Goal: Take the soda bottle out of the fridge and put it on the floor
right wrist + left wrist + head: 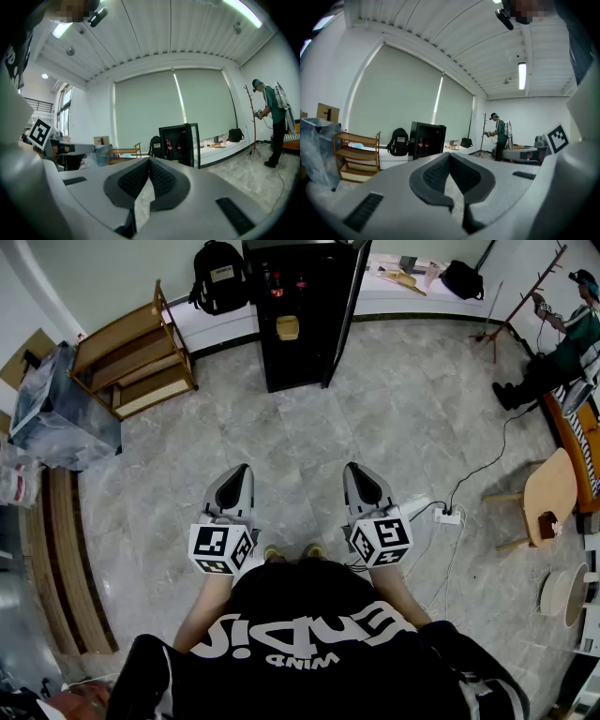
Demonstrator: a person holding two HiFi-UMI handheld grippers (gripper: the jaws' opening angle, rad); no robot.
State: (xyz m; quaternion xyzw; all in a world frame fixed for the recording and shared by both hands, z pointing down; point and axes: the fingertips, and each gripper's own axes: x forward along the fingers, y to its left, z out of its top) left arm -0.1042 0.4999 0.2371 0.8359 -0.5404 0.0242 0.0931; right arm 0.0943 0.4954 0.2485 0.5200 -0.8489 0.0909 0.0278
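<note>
Ahead, the open black fridge [302,357] holds two soda bottles [276,287] inside.

I stand in what looks like a lab or test room, not a home. The floor [403,418] is bare grey stone tile, the ceiling [164,28] is white slats with a strip light [521,75], and pale roller blinds [173,112] cover a wide window wall. The few furnishings keep to the edges: a small black fridge [309,352], a wooden shelf rack [131,357], a backpack [219,277] on a low white ledge [412,296], and a coat stand [525,296]. A power strip [448,517] lies on the tiles with its cable trailing, and another person [274,122] stands off to my right
</note>
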